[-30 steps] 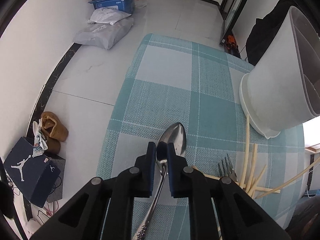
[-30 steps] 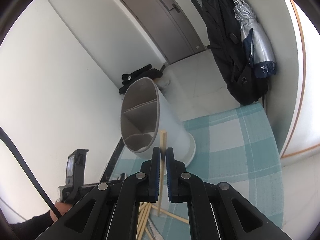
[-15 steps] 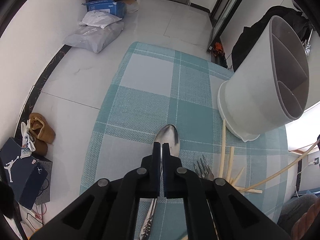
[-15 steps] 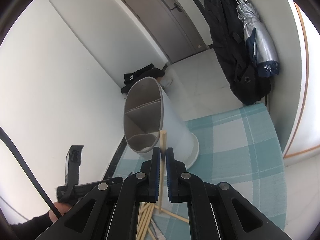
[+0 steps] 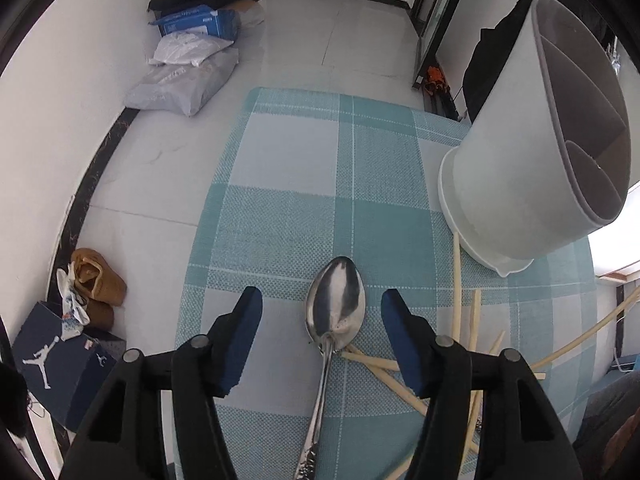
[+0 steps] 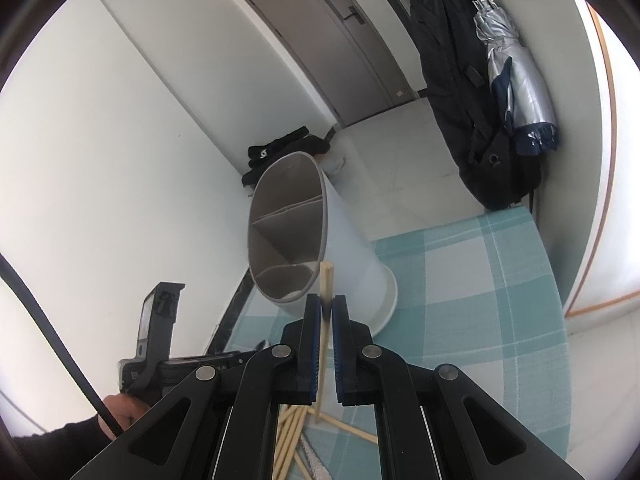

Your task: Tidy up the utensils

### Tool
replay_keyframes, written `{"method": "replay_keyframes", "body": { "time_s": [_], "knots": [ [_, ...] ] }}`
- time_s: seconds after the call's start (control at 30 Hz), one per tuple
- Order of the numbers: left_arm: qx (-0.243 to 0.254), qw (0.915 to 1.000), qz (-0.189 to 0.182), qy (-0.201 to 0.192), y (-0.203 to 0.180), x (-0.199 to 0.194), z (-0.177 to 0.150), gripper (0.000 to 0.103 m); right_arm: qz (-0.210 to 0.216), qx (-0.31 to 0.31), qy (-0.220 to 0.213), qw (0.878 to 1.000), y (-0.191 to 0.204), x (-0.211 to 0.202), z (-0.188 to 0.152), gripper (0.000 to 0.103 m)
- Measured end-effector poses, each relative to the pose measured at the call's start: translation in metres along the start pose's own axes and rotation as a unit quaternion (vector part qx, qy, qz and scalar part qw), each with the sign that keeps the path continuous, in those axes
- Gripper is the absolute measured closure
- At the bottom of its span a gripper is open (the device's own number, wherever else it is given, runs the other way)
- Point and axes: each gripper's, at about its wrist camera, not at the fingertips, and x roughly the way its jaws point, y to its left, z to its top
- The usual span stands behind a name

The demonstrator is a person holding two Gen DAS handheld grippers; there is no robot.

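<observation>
In the left wrist view my left gripper [image 5: 322, 312] is open, its jaws wide apart on either side of a metal spoon [image 5: 334, 320] that lies on the teal checked cloth [image 5: 300, 216]. Several pale chopsticks [image 5: 466, 320] lie scattered to the spoon's right. The white utensil holder [image 5: 532, 168] with grey inner compartments stands at the right. In the right wrist view my right gripper [image 6: 326, 304] is shut on a chopstick [image 6: 325, 280], held above the cloth just in front of the holder [image 6: 304, 236]. More chopsticks [image 6: 292, 440] lie below.
The left gripper's body [image 6: 160, 336] shows at the lower left of the right wrist view. On the floor are bags and boxes [image 5: 192, 64], shoes [image 5: 96, 280] and a shoe box [image 5: 52, 368]. Coats and an umbrella [image 6: 516, 92] hang by the door.
My left gripper has opened; the spoon it was shut on now lies free on the cloth between the fingers. The right gripper still holds its chopstick, slightly nearer the holder.
</observation>
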Motion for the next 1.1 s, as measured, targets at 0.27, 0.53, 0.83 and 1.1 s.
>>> {"method": "replay_keyframes", "body": {
  "time_s": [0.27, 0.53, 0.83, 1.1],
  "knots": [
    [0.047, 0.9978, 0.028, 0.038, -0.007, 0.019, 0.000, 0.046, 0.004, -0.005, 0.000, 1.000, 0.002, 0.000, 0.000, 0.098],
    [0.050, 0.9968, 0.018, 0.059, -0.010, 0.019, 0.009, 0.072, 0.008, 0.002, -0.001, 1.000, 0.001, -0.001, 0.001, 0.098],
    [-0.025, 0.9992, -0.006, 0.031, 0.007, 0.016, 0.010, 0.072, 0.008, -0.001, -0.003, 1.000, 0.000, -0.001, 0.001, 0.098],
    [-0.088, 0.9936, -0.046, -0.054, 0.017, -0.021, 0.007, 0.072, -0.003, -0.021, -0.012, 1.000, 0.006, -0.006, -0.003, 0.098]
  ]
}}
